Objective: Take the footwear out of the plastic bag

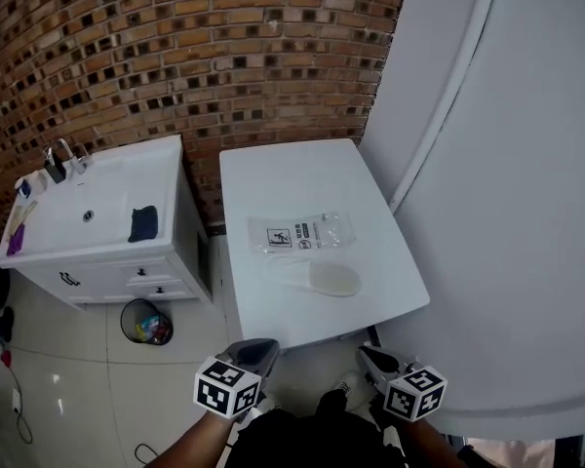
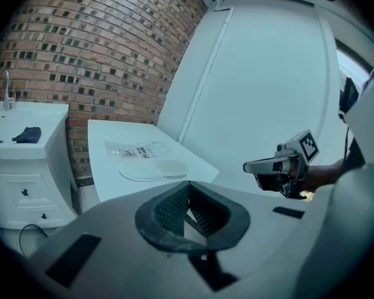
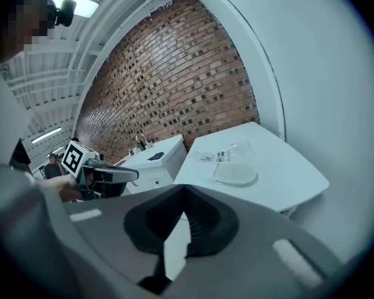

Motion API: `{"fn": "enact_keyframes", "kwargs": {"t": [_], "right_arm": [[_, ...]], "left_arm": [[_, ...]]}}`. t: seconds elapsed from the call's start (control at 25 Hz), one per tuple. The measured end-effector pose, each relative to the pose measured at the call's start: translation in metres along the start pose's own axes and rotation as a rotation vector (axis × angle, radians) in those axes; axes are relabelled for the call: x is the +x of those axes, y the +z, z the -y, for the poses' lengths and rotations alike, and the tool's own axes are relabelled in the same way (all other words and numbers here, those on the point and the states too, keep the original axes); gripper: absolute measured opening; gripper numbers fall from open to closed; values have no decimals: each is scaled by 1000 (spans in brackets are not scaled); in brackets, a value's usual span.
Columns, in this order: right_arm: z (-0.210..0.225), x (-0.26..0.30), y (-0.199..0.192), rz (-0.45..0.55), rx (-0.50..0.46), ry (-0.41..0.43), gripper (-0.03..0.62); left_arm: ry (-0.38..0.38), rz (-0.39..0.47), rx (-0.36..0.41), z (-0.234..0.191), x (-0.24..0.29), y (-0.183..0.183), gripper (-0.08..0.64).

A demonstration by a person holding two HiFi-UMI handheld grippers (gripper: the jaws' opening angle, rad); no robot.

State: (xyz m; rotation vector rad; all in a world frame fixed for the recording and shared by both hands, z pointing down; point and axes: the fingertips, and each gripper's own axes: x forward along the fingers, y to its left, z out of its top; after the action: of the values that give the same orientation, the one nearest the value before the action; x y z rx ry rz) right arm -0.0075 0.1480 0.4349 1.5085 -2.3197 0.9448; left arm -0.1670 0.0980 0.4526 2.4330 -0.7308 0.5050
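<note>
Head view: a white rectangular desk [image 1: 312, 169] stands against a red brick wall [image 1: 175, 47]. On it lies a clear plastic bag with a printed label [image 1: 302, 234]. A pale, flat, oval piece of footwear [image 1: 324, 279] lies right at the bag's near edge; whether plastic still covers it cannot be told. The left tool [image 1: 253, 351] and the right tool [image 1: 375, 359] hang off the desk's near edge, well apart from the bag. In the left gripper view and the right gripper view, each tool's jaws are closed together with nothing between them. A white sink cabinet [image 1: 97, 252] stands beside the desk with a dark blue cloth [image 1: 143, 223] on top.
</note>
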Motion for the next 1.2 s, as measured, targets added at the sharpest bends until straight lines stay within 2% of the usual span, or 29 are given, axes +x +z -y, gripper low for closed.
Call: {"fn": "enact_keyframes", "kwargs": {"t": [0.16, 0.68, 1.2], "right_arm": [[2, 2, -1, -7, -18, -6, 0], [1, 12, -5, -22, -32, 10, 0], [-4, 15, -7, -48, -49, 29, 0]], "left_arm": [[24, -1, -27, -6, 0, -5, 8], [20, -13, 7, -8, -1, -2, 8], [38, -7, 5, -14, -7, -1, 8]]}}
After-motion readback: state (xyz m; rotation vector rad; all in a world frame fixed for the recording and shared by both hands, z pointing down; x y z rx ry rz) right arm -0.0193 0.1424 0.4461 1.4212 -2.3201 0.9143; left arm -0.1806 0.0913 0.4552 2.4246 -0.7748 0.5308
